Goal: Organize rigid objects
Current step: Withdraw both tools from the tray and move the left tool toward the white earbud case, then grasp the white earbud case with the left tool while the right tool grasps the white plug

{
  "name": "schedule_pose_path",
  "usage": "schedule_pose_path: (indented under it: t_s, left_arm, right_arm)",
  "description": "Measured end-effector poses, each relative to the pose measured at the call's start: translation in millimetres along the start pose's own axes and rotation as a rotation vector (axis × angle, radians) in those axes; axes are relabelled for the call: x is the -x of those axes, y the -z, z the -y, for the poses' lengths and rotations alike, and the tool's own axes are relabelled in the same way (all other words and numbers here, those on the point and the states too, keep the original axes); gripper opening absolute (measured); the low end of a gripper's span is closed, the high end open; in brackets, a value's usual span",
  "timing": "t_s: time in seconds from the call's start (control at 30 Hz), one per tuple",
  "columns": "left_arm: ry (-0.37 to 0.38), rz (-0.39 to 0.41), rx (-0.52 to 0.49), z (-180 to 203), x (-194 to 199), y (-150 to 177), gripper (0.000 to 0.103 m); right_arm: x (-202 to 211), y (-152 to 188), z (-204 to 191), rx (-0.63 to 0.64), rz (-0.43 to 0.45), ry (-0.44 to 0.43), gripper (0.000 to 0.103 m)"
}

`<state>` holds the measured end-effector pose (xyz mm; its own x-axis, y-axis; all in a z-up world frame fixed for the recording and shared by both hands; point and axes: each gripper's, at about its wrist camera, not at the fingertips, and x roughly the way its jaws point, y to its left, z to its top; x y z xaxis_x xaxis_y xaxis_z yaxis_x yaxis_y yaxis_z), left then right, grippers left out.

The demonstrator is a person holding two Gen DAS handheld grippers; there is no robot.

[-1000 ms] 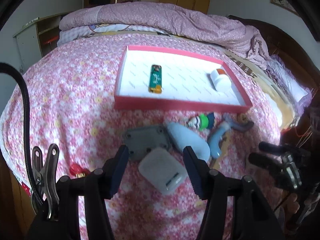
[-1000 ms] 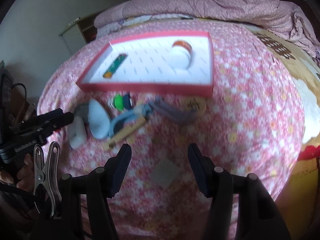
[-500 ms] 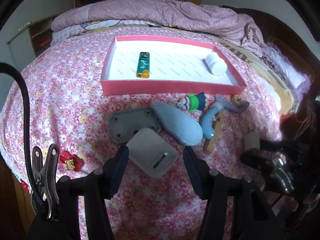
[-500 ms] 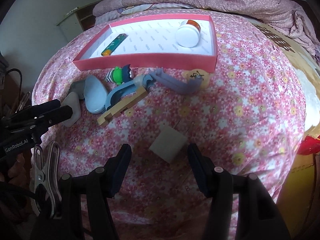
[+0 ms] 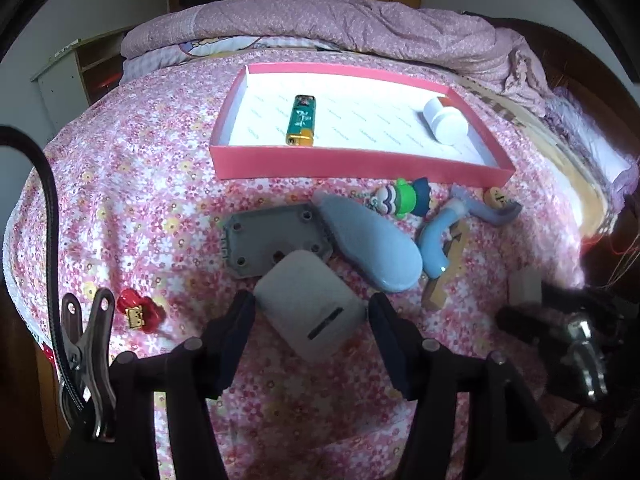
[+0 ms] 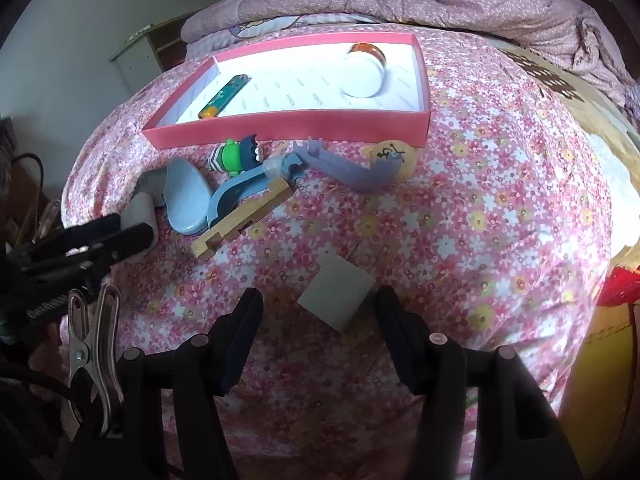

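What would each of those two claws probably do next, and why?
Probably both ease down a little and close. The left gripper has its jaws opening around the white case, and the right gripper straddles the white cube, pads not yet pressing. Both items lie on the bedspread, outside the pink tray.

Small grey print repeats in rows across the white floor of the pink-walled shallow tray (image 6: pixel 288 126), far ahead of the fingers; it seems to read "FASHION". White lettering on the black body of the left gripper (image 6: pixel 48 306) is too blurred to read.
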<state>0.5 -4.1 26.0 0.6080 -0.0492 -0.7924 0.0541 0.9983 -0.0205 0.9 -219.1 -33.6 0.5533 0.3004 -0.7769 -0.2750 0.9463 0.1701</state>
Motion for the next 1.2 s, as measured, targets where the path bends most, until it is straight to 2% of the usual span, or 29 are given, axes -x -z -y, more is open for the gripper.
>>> schedule_pose_path:
  t_s: [0.13,0.27,0.43,0.53,0.67,0.83,0.97,1.2]
  left_arm:
    - [-0.001,-0.04,-0.009,3,-12,3,0.063]
    - [-0.003,-0.021,-0.022,7,-13,6,0.069]
    - [-0.004,-0.011,-0.025,6,-15,7,0.069]
    - [-0.013,-0.012,-0.029,7,-14,8,0.069]
    - [-0.004,-0.005,-0.007,2,-12,9,0.061]
    - [0.02,-0.001,0.018,-4,-9,10,0.06]
    - [0.035,-0.008,0.018,-6,-8,9,0.06]
    - [0.08,0.017,0.035,-11,1,13,0.06]
  right_arm:
    - [0,2,-2,0.007,0.011,0.008,0.061]
    - [0,4,-6,0.019,0.027,0.026,0.061]
    - [0,6,-5,0.011,0.039,0.02,0.06]
    - [1,7,-4,0.002,0.043,0.039,0.054]
    - [2,7,-6,0.005,0.043,0.082,0.046]
    - [1,9,-9,0.019,0.051,0.141,0.036]
    - [2,9,-4,0.002,0.052,0.133,0.03]
    - [5,9,3,-0.039,0.066,0.088,0.028]
